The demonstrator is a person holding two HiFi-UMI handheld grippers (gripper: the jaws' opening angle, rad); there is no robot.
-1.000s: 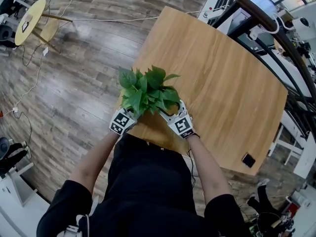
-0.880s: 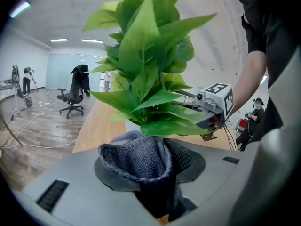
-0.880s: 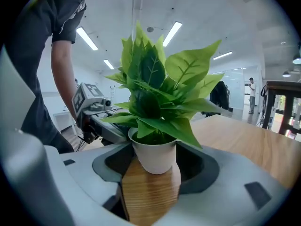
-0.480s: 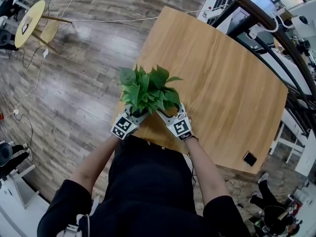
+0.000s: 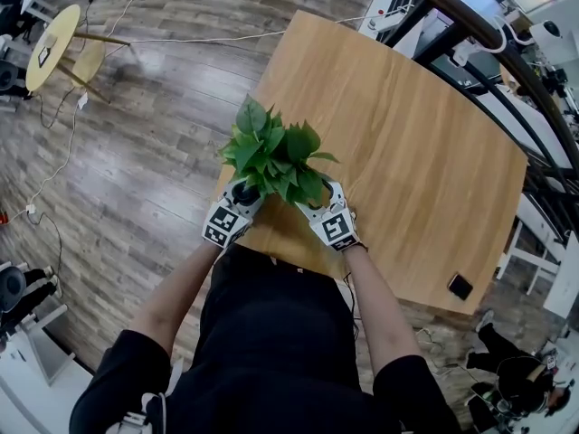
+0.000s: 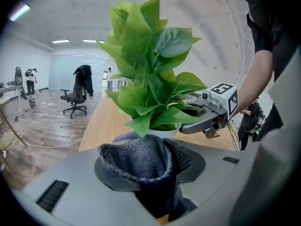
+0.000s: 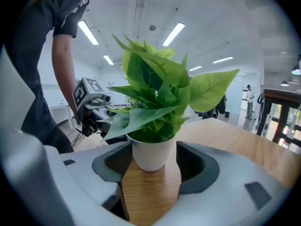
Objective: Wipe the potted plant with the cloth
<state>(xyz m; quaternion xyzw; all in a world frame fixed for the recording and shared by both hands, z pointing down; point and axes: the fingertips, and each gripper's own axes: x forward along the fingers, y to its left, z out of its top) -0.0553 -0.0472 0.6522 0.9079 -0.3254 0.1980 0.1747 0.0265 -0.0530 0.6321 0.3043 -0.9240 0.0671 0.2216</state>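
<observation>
While the left hand-held gripper [image 5: 237, 199], at the lower left of the foliage in the head view, is clamped on a bunched grey cloth [image 6: 136, 159], the potted plant [image 5: 274, 156] stands at centre frame, near the close edge of the wooden surface [image 5: 407, 152]. The cloth is held just in front of the white pot [image 7: 150, 154], probably so the wad can reach the rim and lower leaves. At right, the right hand-held gripper [image 5: 314, 208] has its jaws apart on either side of the pot, seemingly to steady it for wiping. Neither pad appears to press. From above, leaves cover the pot, the cloth and both sets of jaws. Whether the cloth touches pot or leaf cannot be told, since the wad blocks the pot's base in the left gripper view. The person's torso cuts off the surface's near edge.
</observation>
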